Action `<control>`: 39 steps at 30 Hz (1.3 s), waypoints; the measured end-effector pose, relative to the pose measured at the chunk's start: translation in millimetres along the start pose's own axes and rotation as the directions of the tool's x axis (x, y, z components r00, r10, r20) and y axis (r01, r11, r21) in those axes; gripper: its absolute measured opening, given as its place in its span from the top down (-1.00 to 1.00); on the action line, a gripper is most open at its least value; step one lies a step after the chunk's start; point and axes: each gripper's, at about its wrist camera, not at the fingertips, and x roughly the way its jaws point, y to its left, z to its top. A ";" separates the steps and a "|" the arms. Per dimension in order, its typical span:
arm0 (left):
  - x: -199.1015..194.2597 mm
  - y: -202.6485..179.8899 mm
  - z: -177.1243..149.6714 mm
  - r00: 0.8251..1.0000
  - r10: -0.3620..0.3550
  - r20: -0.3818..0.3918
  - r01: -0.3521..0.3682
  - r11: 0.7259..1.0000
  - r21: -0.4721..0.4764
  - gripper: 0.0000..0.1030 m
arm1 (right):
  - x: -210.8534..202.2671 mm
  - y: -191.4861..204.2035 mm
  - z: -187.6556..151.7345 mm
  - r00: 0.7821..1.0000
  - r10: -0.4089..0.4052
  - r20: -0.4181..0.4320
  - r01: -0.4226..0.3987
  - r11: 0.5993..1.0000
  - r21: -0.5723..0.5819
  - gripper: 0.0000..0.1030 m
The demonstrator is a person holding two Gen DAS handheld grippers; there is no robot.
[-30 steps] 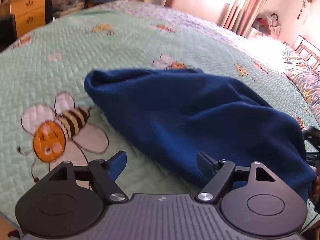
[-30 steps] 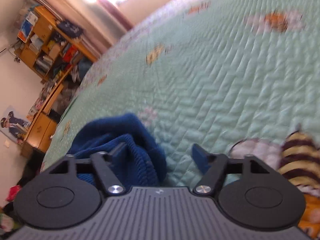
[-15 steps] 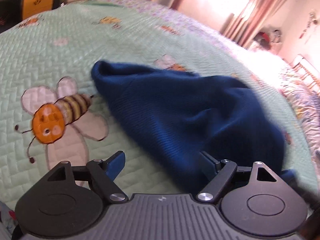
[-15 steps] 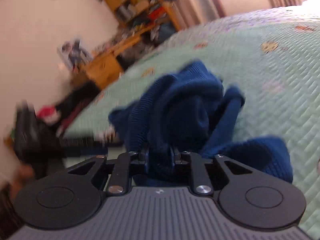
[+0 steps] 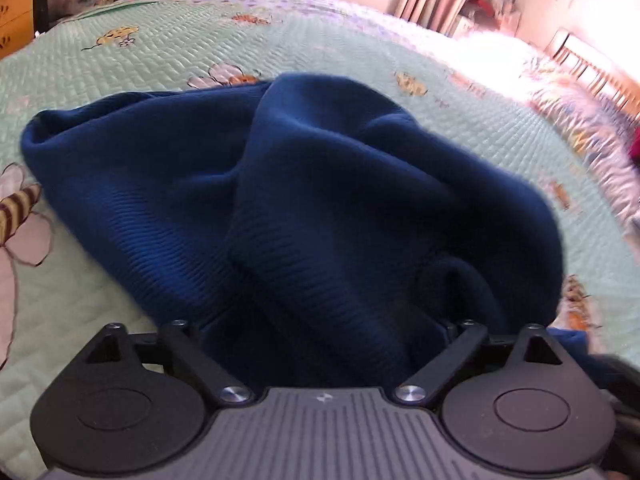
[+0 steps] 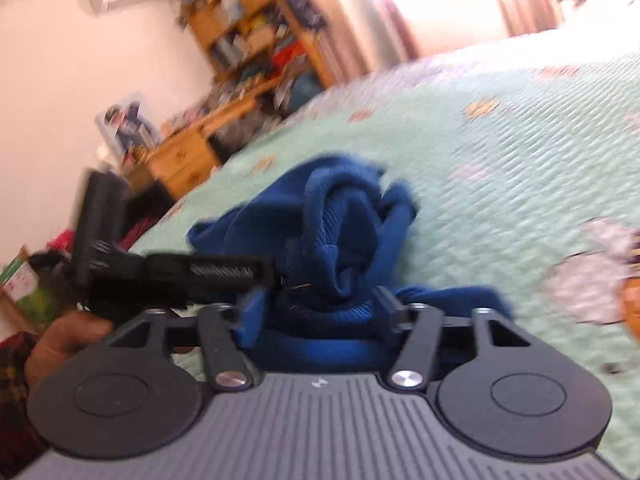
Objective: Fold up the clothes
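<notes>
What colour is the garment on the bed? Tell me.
Dark navy blue, a ribbed knit garment; clearest in the left wrist view.

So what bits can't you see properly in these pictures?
- Left claw fingertips, left wrist view: buried in the blue sweater.
- Sweater's shape: bunched up in both views, so sleeves and collar cannot be told apart.
- Shelves, right wrist view: blurred, items unreadable.
- Hand holding the other claw, right wrist view: cut off by the edge.
</notes>
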 end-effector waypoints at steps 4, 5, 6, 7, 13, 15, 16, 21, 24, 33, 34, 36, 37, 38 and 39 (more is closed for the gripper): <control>19.9 -36.5 16.8 1.000 0.011 0.003 -0.012 0.994 0.108 -0.89 | -24.8 -29.8 -1.2 0.987 -0.139 0.087 0.136 0.990 0.033 -0.61; 27.6 -45.2 20.6 1.000 0.012 -0.001 -0.012 0.992 0.129 -0.89 | -25.5 -36.1 1.9 0.977 -0.192 0.089 0.189 0.981 0.042 -0.61; 35.9 -53.1 24.2 1.000 0.015 -0.007 -0.013 0.989 0.145 -0.90 | -26.0 -42.4 5.0 0.966 -0.244 0.089 0.240 0.969 0.050 -0.61; 44.0 -57.1 27.5 1.000 0.020 -0.010 -0.018 0.990 0.143 -0.92 | -25.4 -47.8 8.0 0.955 -0.283 0.084 0.280 0.959 0.051 -0.61; 42.3 -56.1 26.7 0.999 0.020 0.040 -0.027 0.984 0.174 -0.81 | -9.3 -69.1 25.0 0.894 -0.444 0.062 0.445 0.895 -0.012 -0.61; 24.4 -42.0 23.2 0.997 -0.008 0.072 -0.001 0.991 0.137 -0.62 | -1.5 -63.3 34.2 0.900 -0.429 0.077 0.432 0.901 -0.036 -0.61; 15.0 -33.3 21.9 0.996 -0.025 0.087 0.015 0.994 0.108 -0.51 | 4.8 -56.7 38.8 0.911 -0.405 0.082 0.409 0.911 -0.051 -0.61; -27.6 7.8 21.5 0.984 -0.032 0.174 0.037 0.999 -0.024 -0.14 | 48.2 0.4 64.2 0.958 -0.264 0.110 0.281 0.942 -0.185 -0.61; -51.3 35.2 22.6 0.964 0.061 0.259 -0.039 0.995 -0.090 -0.12 | 83.2 30.5 80.6 0.974 -0.213 0.077 0.225 0.947 -0.230 -0.61; -25.5 70.2 33.0 0.971 0.151 0.183 -0.115 0.975 -0.191 -0.28 | 250.5 27.9 52.6 0.885 -0.444 -0.137 0.348 0.829 -0.439 -1.00; -21.3 68.4 28.3 0.976 0.142 0.165 -0.110 0.976 -0.188 -0.28 | 242.1 19.9 49.7 0.913 -0.395 -0.100 0.325 0.855 -0.405 -1.00; -11.7 68.2 21.2 0.980 0.136 0.143 -0.109 0.977 -0.181 -0.29 | 227.0 6.2 51.7 0.943 -0.323 -0.076 0.284 0.904 -0.321 -1.00; -6.8 68.4 17.9 0.982 0.134 0.133 -0.110 0.978 -0.177 -0.30 | 224.5 4.1 52.1 0.948 -0.310 -0.076 0.274 0.912 -0.305 -1.00; -4.3 65.1 15.2 0.982 0.135 0.128 -0.113 0.979 -0.171 -0.34 | 223.4 3.9 51.0 0.948 -0.308 -0.079 0.271 0.913 -0.304 -1.00; -2.8 61.0 13.6 0.981 0.148 0.129 -0.126 0.979 -0.163 -0.36 | 222.3 3.7 49.8 0.948 -0.307 -0.080 0.270 0.914 -0.304 -1.00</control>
